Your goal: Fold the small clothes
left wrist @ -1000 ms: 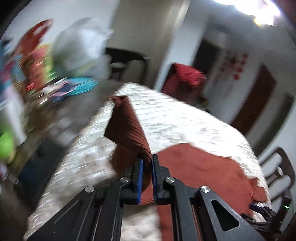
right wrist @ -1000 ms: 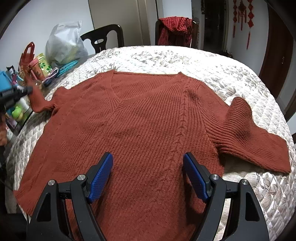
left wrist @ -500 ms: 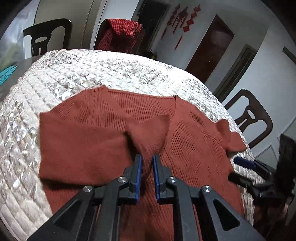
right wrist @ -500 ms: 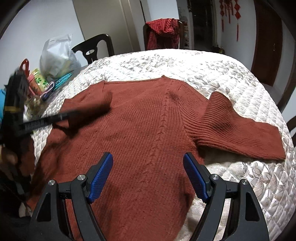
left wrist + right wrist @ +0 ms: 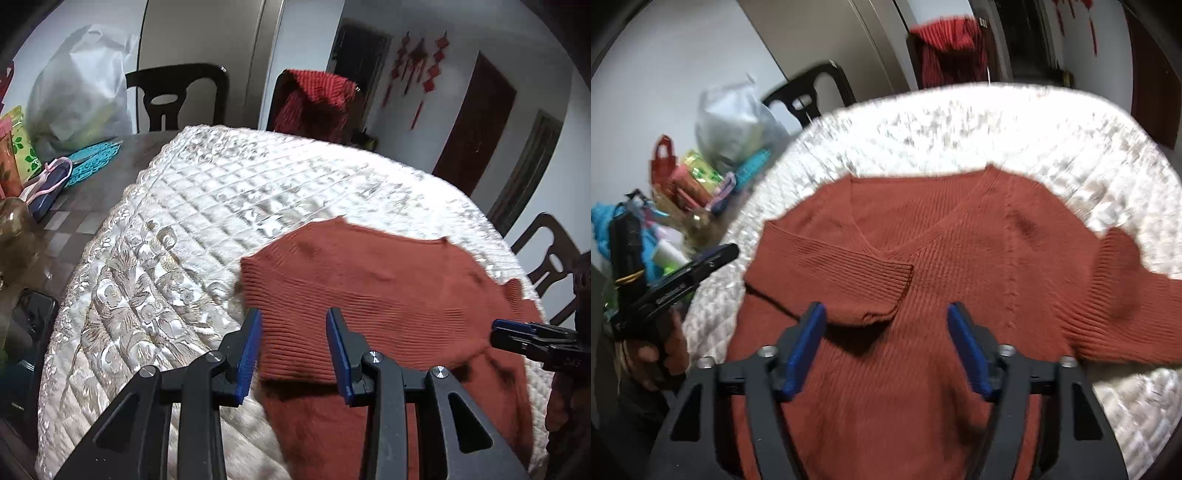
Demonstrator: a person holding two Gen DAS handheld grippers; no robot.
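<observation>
Your rust knit sweater (image 5: 960,258) lies flat on the quilted surface (image 5: 207,206), its left sleeve (image 5: 849,280) already folded across the chest. It is soft and limp, so pinch the thick ribbed cuff of the right sleeve (image 5: 1137,295). Your left hand-held gripper (image 5: 293,350) has just been opening, nothing pinched; your right hand-held gripper (image 5: 886,347) has been narrowing, empty too.

The sweater (image 5: 960,258) is chunky ribbed knit – matt, soft-looking. The quilted cover (image 5: 221,206) under it has a satiny sheen. Gripper pads (image 5: 249,350) look like matt blue rubber on black plastic.
</observation>
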